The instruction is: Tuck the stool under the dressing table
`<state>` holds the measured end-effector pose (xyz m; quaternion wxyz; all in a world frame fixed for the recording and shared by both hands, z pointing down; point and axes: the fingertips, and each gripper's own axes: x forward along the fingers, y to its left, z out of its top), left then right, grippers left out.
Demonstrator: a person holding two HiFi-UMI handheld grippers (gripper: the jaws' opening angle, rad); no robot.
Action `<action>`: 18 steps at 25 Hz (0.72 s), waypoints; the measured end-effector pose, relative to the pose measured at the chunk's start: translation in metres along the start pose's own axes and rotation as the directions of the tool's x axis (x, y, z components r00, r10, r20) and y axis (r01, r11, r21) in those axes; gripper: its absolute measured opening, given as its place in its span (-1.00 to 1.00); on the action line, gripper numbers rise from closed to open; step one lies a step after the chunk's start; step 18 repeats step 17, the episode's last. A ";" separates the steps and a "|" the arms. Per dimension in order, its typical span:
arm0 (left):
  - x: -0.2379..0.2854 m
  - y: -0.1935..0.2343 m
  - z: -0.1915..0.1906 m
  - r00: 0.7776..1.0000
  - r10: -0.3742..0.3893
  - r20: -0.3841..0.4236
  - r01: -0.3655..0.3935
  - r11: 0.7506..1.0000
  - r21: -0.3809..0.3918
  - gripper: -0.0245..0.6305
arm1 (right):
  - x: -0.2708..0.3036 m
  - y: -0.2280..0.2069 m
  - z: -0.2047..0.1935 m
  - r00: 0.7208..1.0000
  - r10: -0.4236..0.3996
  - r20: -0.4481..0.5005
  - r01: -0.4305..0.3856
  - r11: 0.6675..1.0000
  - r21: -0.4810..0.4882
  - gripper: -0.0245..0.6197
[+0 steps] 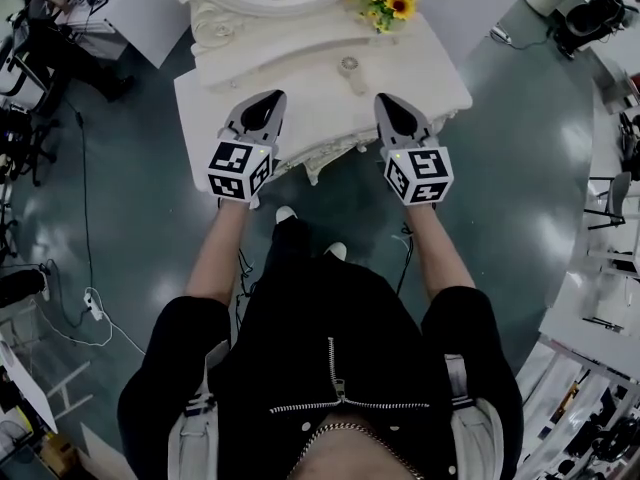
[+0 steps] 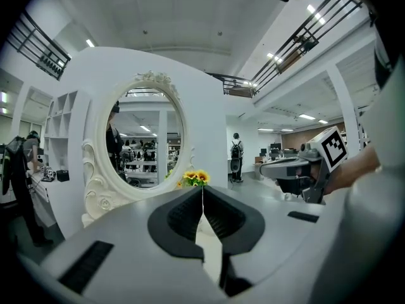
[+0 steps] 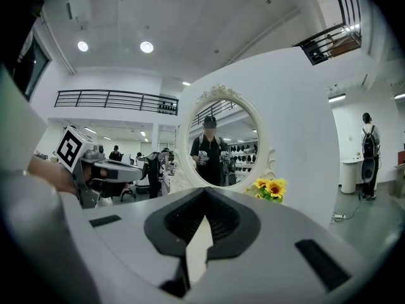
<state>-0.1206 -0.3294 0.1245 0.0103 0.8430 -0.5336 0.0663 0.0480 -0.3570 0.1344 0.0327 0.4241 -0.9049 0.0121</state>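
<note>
"Starting with the left tongs, how do they stand?"

"Pressed together, tips meeting, with nothing between them. The right tongs are the same: tips together, nothing pinched."

"And where are they?"

"Side by side and well apart, both held level over the front of the white tabletop, touching nothing. Each has its marker cube at the rear, with a bare forearm behind it."

"What is beyond the tips?"

"A small round thing lies on the tabletop between the two lines of the tongs. Behind it, an oval mirror stands upright in a carved white frame. Sunflowers sit just to the mirror's right."

"And the stool?"

"I cannot pick it out for certain. A carved edge, also white, shows under the tabletop's front rim, between the tongs. I cannot tell whether that is the stool or the table's own apron."

"Further out?"

"Two white shoe tips point at that edge on a glossy dark floor. Cables trail across the floor on the left. In the background, someone with a backpack stands with their back turned."
</note>
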 end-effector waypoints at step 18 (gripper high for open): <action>-0.009 -0.008 -0.012 0.999 0.032 -0.010 -0.032 0.999 -0.015 -0.86 | -0.012 0.001 -0.006 1.000 0.015 0.000 -0.015 1.000 0.005 -0.91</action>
